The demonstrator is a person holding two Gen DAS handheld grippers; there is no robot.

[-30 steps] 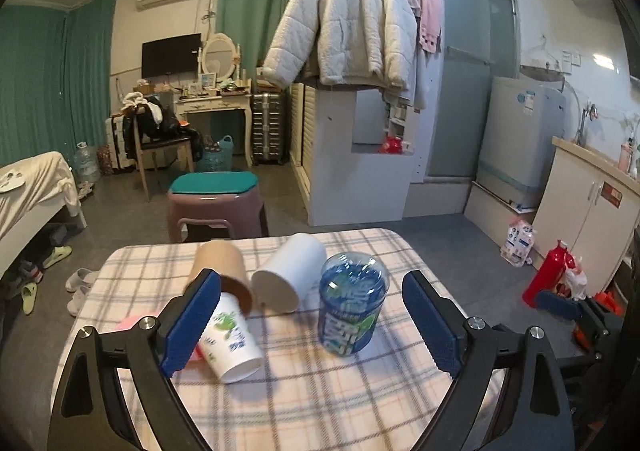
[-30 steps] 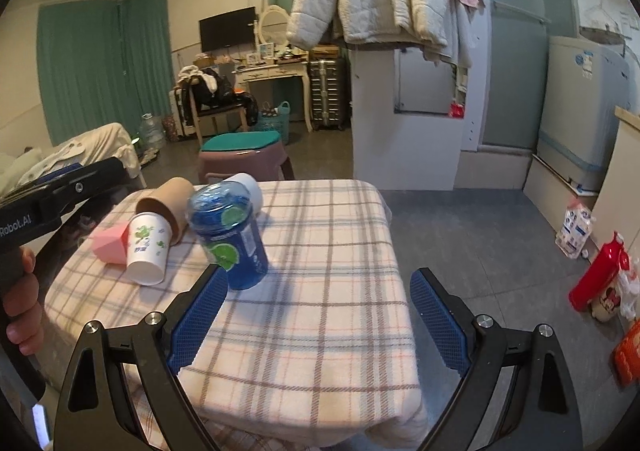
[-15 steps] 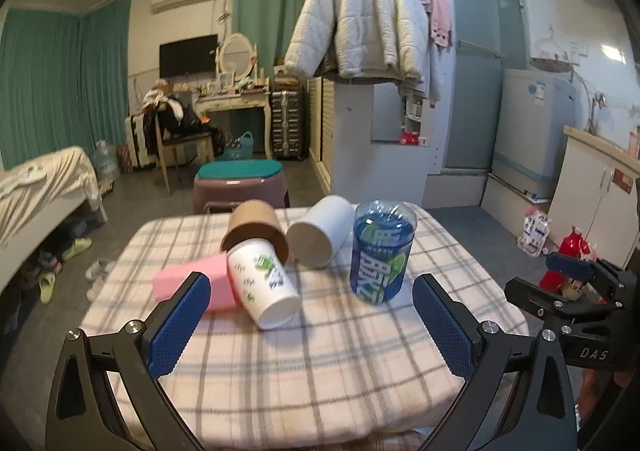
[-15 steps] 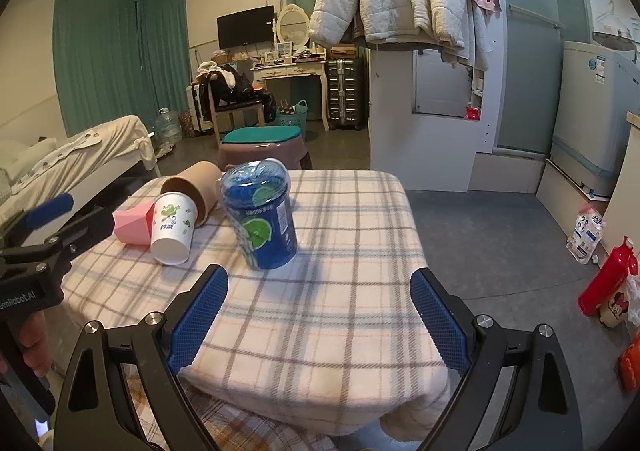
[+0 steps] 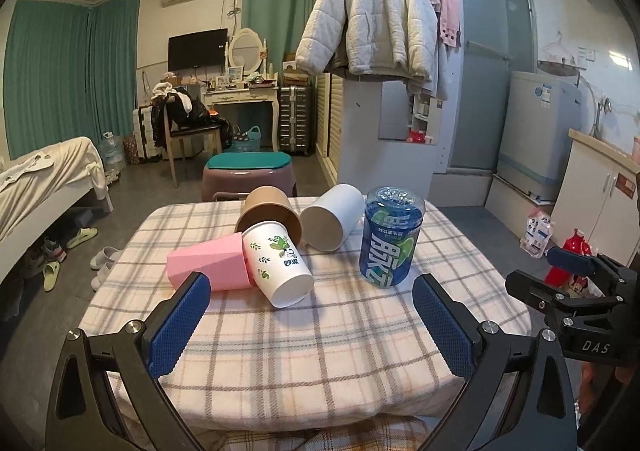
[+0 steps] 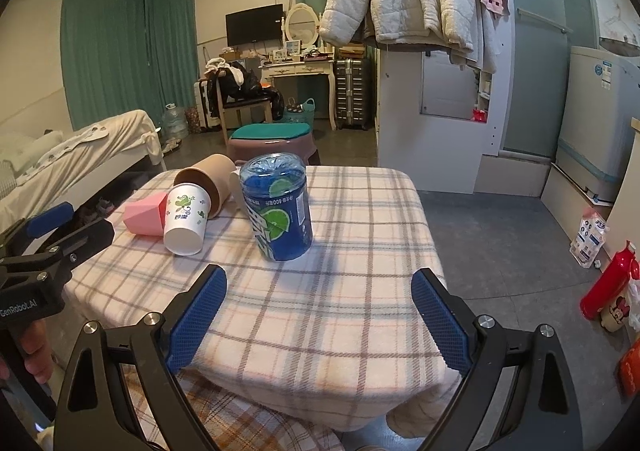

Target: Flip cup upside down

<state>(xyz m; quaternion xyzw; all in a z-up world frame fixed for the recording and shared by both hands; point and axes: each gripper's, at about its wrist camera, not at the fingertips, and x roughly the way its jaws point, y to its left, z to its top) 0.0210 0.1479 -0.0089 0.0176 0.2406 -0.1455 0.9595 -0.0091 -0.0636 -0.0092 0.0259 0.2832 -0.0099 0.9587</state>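
A blue clear plastic cup (image 5: 390,237) stands upside down on the plaid table (image 5: 320,335); it also shows in the right wrist view (image 6: 280,207). Beside it lie a leaf-print white cup (image 5: 278,263), a brown cup (image 5: 269,213), a plain white cup (image 5: 332,222) and a pink cup (image 5: 208,265), all on their sides. My left gripper (image 5: 312,325) is open and empty over the table's near edge. My right gripper (image 6: 320,317) is open and empty, back from the blue cup. The right gripper shows in the left wrist view (image 5: 576,291).
A purple stool with a teal cushion (image 5: 248,175) stands behind the table. A bed (image 5: 44,179) is at the left. A red bottle (image 6: 608,279) and a packet (image 6: 590,235) sit on the floor at the right, near a cabinet and a washing machine (image 5: 536,135).
Both grippers have drawn back from the cups toward the near edge of the table. The blue cup stands upside down where it was.
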